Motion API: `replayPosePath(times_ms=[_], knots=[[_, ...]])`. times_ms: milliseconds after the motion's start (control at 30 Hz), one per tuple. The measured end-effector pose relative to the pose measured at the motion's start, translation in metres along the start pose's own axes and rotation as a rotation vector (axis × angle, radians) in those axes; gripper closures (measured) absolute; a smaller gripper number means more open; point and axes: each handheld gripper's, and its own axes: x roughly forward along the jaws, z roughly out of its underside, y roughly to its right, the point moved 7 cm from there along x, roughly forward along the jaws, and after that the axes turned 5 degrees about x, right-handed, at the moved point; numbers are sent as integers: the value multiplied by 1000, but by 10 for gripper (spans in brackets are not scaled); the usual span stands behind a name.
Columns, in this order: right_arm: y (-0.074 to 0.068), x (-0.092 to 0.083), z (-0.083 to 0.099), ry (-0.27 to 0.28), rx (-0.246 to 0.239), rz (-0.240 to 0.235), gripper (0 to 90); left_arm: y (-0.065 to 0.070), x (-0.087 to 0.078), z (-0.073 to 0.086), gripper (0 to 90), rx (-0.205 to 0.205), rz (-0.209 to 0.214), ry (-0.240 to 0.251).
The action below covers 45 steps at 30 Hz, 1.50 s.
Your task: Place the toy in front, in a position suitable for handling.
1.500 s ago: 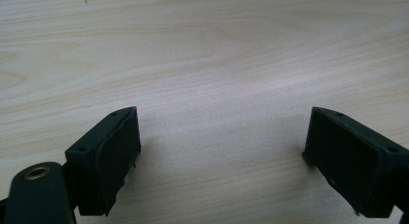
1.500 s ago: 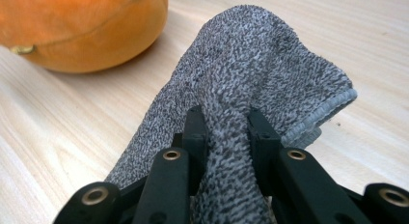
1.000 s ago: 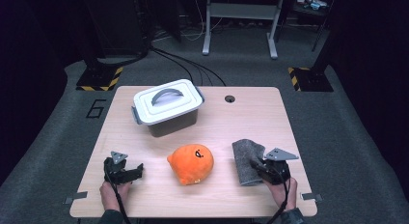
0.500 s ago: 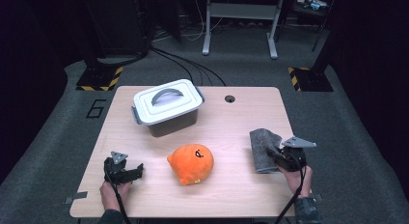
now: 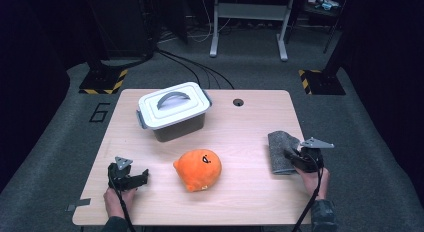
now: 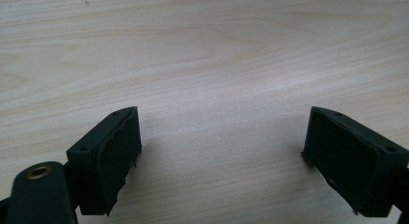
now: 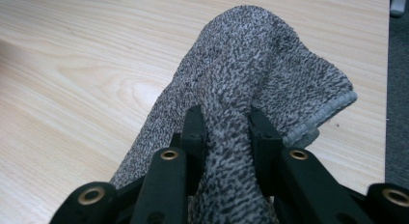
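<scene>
While the right gripper (image 5: pixel 295 156) stood clamped on the grey knitted cloth (image 5: pixel 280 150) at the wooden table's (image 5: pixel 240 122) right edge, its length trailing ahead of the jaws, the left gripper (image 5: pixel 137 178) rested open, far off

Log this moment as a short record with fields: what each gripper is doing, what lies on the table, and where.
right gripper: shut on the grey knitted cloth, pinching a fold of it
grey knitted cloth position: near the right edge of the light wooden table
left gripper: open, nothing between its jaws, above bare wood at the front left
orange plush toy: front middle of the table, apart from both grippers
grey plastic box with white handled lid: back left, lid on
</scene>
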Motion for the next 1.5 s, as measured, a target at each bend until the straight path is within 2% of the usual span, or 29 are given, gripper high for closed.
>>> replayPosePath(times_ms=[33,67,133,167,333,367,400,467,500,533,567,667,700,767,867,900,967,1033,1067,1100,1200,1233,1267,1400,1433,1500], knots=[[7,6,1,-15,-17,22,722,0,0,0,127,1,-1,0],[7,6,1,-15,-17,22,722,0,0,0,127,1,-1,0],[11,10,0,-20,-3,20,717,0,0,0,127,2,-3,0],[15,16,0,-33,-2,39,712,0,0,0,127,4,-3,0],[25,27,2,-51,12,55,679,0,0,0,127,5,-7,0],[30,31,5,-81,33,74,609,1,0,0,126,5,-7,1],[30,31,5,-81,33,74,609,1,0,0,126,6,-11,1],[34,33,7,-86,47,99,461,1,0,0,127,6,-13,3],[35,32,7,-85,75,115,386,1,0,0,126,4,-9,2],[37,29,6,-76,83,123,295,0,0,0,126,1,-5,0],[37,26,5,-71,87,141,263,0,0,0,126,-1,-3,-1],[31,15,3,-56,101,136,193,0,0,0,124,-7,0,-4],[22,5,3,-51,105,127,137,0,0,0,116,-7,-9,-3],[18,0,4,-46,108,118,118,0,0,0,114,-3,-12,-3],[7,-10,12,-39,117,113,39,0,0,0,114,-1,-17,-2],[0,-16,21,-41,116,109,18,0,0,0,114,1,-24,2],[-2,-18,25,-45,116,111,8,1,-1,0,114,3,-22,-2],[-7,-24,40,-45,123,117,0,1,-1,0,111,6,-20,-1],[-7,-24,40,-45,123,117,0,1,-1,0,111,4,-20,-3],[-7,-28,50,-43,135,126,0,1,-1,0,108,7,-18,1],[-7,-32,60,-37,150,127,0,2,-2,1,106,13,-15,-4],[-6,-35,69,-36,155,148,0,2,-3,1,106,17,-3,-7],[-6,-35,69,-36,155,148,0,2,-3,1,105,17,-3,-7],[-2,-33,81,-49,161,154,0,2,-8,1,105,5,15,21],[-2,-31,83,-58,163,150,0,3,-10,1,106,-9,28,30],[-1,-30,83,-71,128,166,0,6,-17,-1,106,-22,41,57]])
